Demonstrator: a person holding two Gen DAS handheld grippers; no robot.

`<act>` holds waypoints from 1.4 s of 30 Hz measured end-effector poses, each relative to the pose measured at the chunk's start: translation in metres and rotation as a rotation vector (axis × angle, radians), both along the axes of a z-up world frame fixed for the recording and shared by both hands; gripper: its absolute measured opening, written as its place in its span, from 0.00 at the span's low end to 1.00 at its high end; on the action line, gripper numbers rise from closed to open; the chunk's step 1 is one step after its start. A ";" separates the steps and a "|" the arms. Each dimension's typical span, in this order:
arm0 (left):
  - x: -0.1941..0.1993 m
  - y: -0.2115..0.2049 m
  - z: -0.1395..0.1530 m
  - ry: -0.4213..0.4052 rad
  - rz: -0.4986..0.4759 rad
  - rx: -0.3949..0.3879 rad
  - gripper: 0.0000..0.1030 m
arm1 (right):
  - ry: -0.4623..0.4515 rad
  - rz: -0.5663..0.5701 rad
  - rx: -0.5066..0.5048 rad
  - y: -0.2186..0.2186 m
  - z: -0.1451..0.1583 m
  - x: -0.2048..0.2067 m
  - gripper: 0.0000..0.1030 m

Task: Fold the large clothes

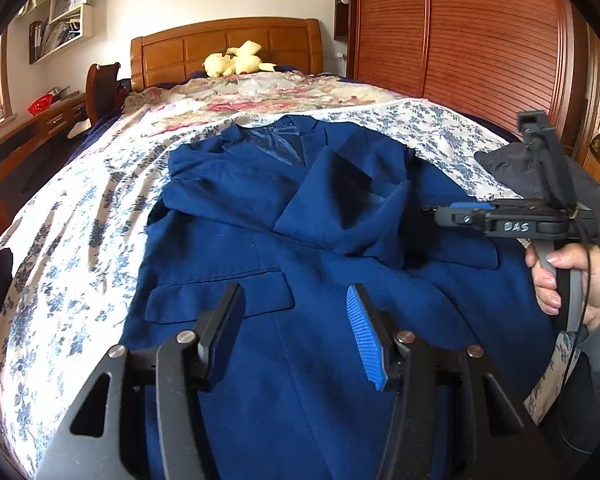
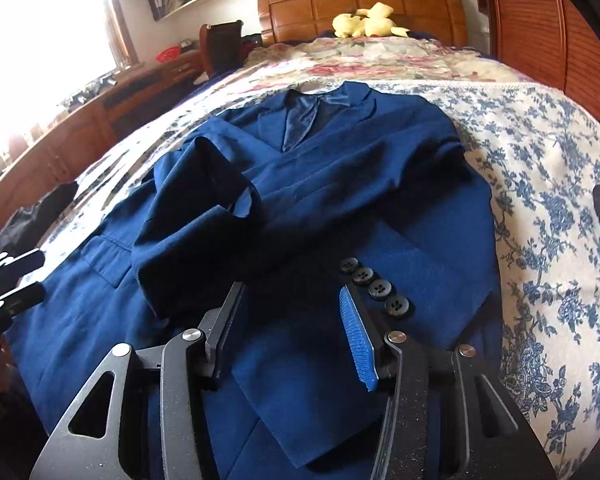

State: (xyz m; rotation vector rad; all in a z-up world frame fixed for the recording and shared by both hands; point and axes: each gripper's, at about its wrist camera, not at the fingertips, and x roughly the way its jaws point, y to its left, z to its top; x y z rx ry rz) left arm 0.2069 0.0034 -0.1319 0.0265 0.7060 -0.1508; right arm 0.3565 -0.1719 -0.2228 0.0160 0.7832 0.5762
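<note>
A dark blue suit jacket (image 1: 260, 216) lies face up on the bed, collar towards the headboard, with both sleeves folded across its chest. In the right wrist view the jacket (image 2: 360, 184) shows one sleeve cuff with several dark buttons (image 2: 376, 284) just past the fingertips. My left gripper (image 1: 296, 304) is open and empty above the lower front of the jacket, near a pocket flap (image 1: 220, 296). My right gripper (image 2: 292, 300) is open and empty above the folded sleeves. The right gripper also shows in the left wrist view (image 1: 432, 210), held by a hand at the jacket's right edge.
The bed is covered by a blue floral sheet (image 2: 548, 184) with a pink floral quilt (image 1: 260, 96) behind it. A yellow plush toy (image 1: 236, 60) lies by the wooden headboard (image 1: 228, 46). A wooden wardrobe (image 1: 480, 40) stands on the right, a desk (image 1: 32, 128) on the left.
</note>
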 end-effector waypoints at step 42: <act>0.024 -0.032 0.016 0.006 -0.009 0.070 0.04 | -0.070 0.024 -0.150 -0.001 0.018 -0.056 0.47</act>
